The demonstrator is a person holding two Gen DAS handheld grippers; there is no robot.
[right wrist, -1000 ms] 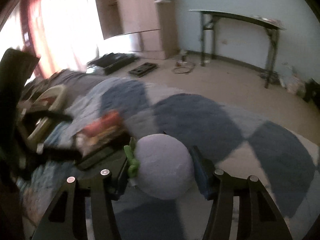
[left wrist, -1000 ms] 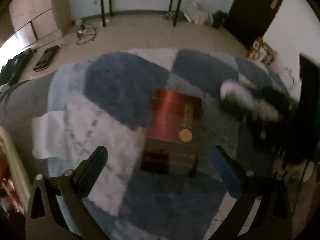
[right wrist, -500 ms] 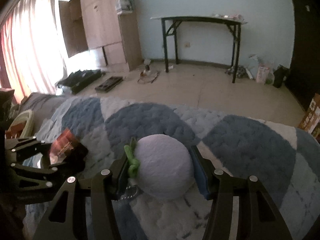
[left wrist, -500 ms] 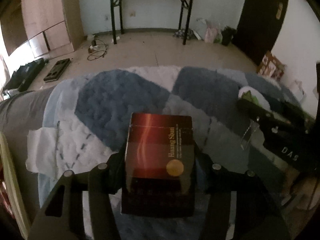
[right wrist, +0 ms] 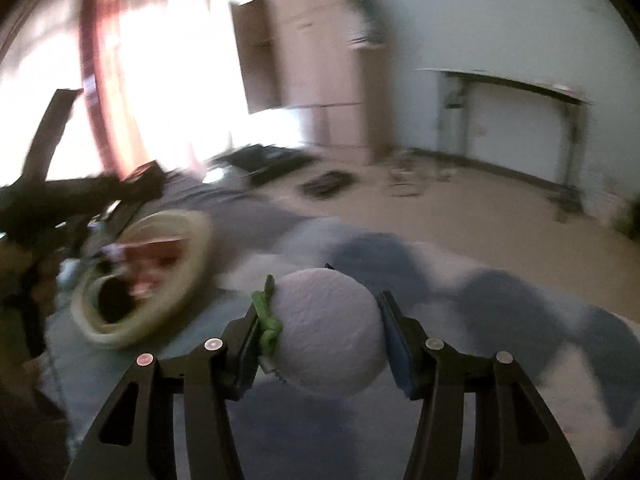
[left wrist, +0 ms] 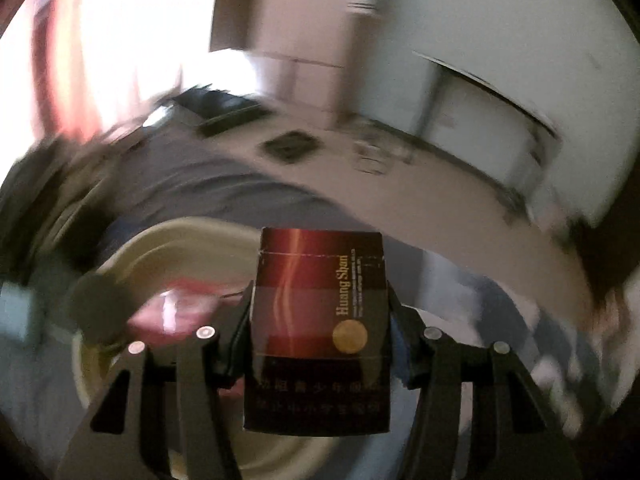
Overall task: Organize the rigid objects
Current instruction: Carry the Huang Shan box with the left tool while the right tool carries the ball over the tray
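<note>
While the left gripper (left wrist: 320, 320) clamps the dark red box (left wrist: 320, 320) above the cream basket (left wrist: 168, 248), lower it clear of the rim before letting go. Right gripper (right wrist: 320, 332) grips the pale ball (right wrist: 330, 332), near the basket. A second ago the box lay unclasped on the blue rug (right wrist: 500, 304).

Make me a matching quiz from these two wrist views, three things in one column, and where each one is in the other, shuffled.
Things:
1. dark red box
2. pale purple ball with a green tuft
3. cream basket

Places:
A. on the blue and white blanket, with things inside
B. clamped in the left tongs
C. clamped in the right tongs

Pairs: 1-B, 2-C, 3-A
</note>
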